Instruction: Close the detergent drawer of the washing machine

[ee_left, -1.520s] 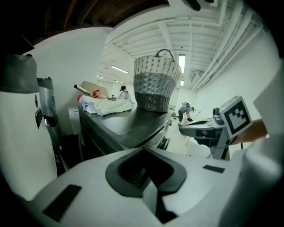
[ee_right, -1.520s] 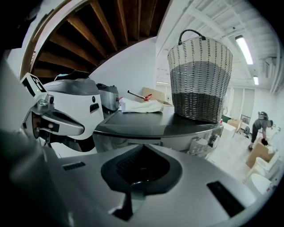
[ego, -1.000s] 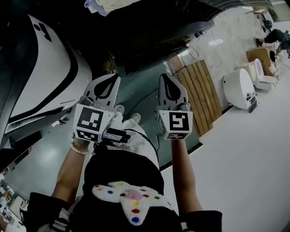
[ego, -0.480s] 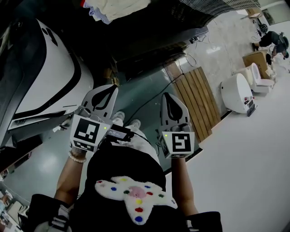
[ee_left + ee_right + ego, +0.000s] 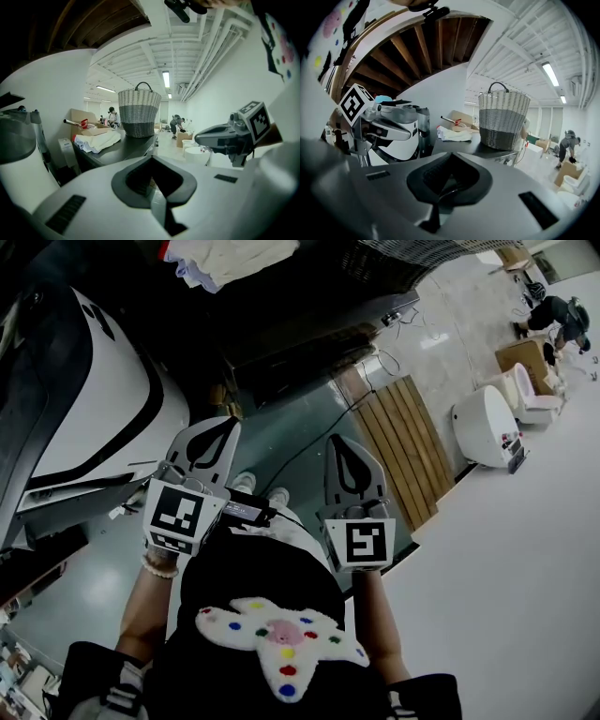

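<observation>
The white washing machine (image 5: 98,395) with a dark curved band fills the left of the head view; I cannot make out its detergent drawer. My left gripper (image 5: 223,424) is held in the air beside it, jaws shut on nothing. Level with it to the right, my right gripper (image 5: 339,442) is also shut and empty. In the left gripper view the closed jaws (image 5: 152,161) point over a black counter (image 5: 129,149), with the right gripper (image 5: 220,138) alongside. The right gripper view shows its closed jaws (image 5: 449,157), the left gripper (image 5: 386,129) and the white machine (image 5: 408,140).
A wicker basket (image 5: 139,112) and folded white laundry (image 5: 98,140) sit on the black counter. Wooden slats (image 5: 403,451) lie on the floor to the right. White units (image 5: 483,423), cardboard boxes and a bending person (image 5: 553,310) are farther off.
Both grippers have lifted slightly, the right one shifting more, and the view has swung a little. Both stay shut and empty.
</observation>
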The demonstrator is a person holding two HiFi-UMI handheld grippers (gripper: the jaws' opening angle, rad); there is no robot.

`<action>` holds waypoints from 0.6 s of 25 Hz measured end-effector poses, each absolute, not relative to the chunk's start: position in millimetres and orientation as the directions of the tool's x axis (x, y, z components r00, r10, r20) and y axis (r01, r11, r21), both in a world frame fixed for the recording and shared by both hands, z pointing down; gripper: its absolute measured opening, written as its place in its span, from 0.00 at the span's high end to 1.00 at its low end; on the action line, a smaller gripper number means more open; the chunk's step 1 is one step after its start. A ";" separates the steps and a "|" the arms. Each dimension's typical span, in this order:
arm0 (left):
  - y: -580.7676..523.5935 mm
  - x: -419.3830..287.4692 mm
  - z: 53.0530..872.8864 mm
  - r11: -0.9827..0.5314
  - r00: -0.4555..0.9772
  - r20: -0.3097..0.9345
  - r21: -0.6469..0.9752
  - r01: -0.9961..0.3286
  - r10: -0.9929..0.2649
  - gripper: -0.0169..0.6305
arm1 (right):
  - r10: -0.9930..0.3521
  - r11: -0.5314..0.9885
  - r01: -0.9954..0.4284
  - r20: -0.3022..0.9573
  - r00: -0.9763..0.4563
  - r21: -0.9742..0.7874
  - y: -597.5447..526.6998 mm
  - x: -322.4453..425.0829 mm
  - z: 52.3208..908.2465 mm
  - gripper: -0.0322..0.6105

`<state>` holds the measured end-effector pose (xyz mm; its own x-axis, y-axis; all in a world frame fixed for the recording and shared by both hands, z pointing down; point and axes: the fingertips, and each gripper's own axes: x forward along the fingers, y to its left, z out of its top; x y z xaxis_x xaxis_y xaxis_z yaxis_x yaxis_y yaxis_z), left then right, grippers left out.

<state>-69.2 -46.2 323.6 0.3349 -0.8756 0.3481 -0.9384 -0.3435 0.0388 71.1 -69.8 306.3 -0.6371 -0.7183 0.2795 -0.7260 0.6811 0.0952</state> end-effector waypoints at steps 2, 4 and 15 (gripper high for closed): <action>-46.9 -67.5 322.6 -0.346 0.338 0.344 0.040 -0.937 -0.876 0.96 | -0.715 0.686 -0.721 0.279 -0.642 0.098 -68.0 69.4 305.4 0.94; -47.6 -66.6 322.0 -0.348 0.340 0.342 0.039 -0.937 -0.876 0.96 | -0.710 0.690 -0.717 0.281 -0.645 0.099 -67.0 67.7 306.1 0.94; -49.2 -61.1 322.8 -0.355 0.342 0.345 0.027 -0.935 -0.874 0.96 | -0.710 0.685 -0.725 0.292 -0.640 0.077 -68.7 70.2 312.9 0.95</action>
<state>-61.1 -49.2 322.8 0.3417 -0.8744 0.3445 -0.9346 -0.3548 0.0265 70.2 -68.7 312.9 -0.6405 -0.7103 0.2920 -0.7246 0.6849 0.0766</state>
